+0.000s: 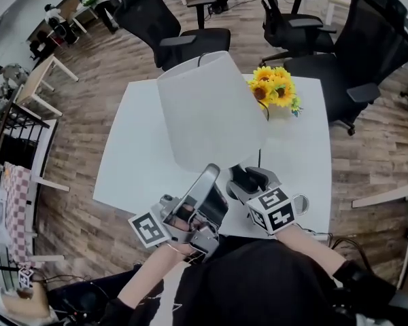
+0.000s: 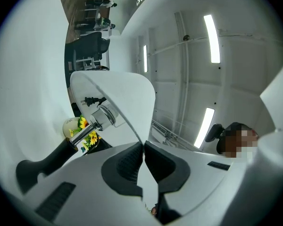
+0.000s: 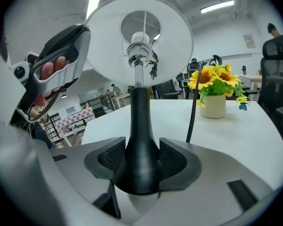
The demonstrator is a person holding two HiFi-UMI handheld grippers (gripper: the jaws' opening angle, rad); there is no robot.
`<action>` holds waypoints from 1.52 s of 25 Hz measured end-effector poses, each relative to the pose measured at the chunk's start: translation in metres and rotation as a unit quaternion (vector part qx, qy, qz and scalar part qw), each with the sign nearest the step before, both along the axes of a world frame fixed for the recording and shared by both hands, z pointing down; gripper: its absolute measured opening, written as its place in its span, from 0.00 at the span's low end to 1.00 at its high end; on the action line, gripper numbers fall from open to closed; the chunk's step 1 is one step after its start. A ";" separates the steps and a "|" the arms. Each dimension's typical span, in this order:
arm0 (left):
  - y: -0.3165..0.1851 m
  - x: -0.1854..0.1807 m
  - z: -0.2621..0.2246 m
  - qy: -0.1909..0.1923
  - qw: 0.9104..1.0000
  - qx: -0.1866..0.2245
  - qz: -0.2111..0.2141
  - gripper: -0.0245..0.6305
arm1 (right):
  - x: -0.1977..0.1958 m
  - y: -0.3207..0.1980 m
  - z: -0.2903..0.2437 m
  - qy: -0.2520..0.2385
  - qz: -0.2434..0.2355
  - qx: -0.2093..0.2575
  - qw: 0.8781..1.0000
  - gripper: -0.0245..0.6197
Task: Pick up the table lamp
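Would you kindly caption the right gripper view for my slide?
Right gripper clasps the table lamp by its base; sunflowers behind.

White table point(image 1: 129, 161) on a wood-plank floor point(image 1: 367, 148) — one pot of yellow sunflowers point(image 1: 275, 88) near its far right corner

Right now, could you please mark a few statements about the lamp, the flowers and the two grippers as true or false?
1. The left gripper is clamped on the rim of the white conical lampshade. True.
2. The right gripper holds nothing. False: its pads press both sides of the black lamp stem.
3. The yellow sunflowers in a cream pot stand on the white table. True.
4. The stem lies flat on the table. False: it stands roughly upright.
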State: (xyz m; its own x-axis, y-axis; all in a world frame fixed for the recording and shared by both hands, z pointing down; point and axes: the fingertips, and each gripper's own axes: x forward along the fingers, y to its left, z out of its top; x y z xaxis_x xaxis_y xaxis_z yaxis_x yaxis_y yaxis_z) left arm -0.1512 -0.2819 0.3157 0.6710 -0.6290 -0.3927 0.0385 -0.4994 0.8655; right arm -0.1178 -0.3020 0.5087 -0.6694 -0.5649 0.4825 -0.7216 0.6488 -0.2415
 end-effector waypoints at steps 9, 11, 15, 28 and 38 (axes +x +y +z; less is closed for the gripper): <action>0.020 -0.022 -0.017 -0.013 0.999 0.039 0.013 0.07 | -0.022 0.020 -0.018 -0.006 0.007 0.029 1.000 0.39; 0.024 -0.026 -0.023 -0.021 0.998 0.052 0.017 0.07 | -0.028 0.023 -0.023 -0.009 0.009 0.036 0.999 0.39; 0.034 -0.033 -0.035 -0.032 0.996 0.075 0.029 0.07 | -0.037 0.026 -0.035 -0.010 0.017 0.055 0.998 0.39; 0.063 -0.042 -0.080 -0.043 0.985 0.157 0.056 0.07 | -0.045 0.033 -0.087 0.005 0.038 0.118 0.992 0.38; 0.091 -0.026 -0.111 -0.060 0.975 0.205 0.065 0.07 | -0.029 0.052 -0.125 -0.002 0.046 0.161 0.986 0.38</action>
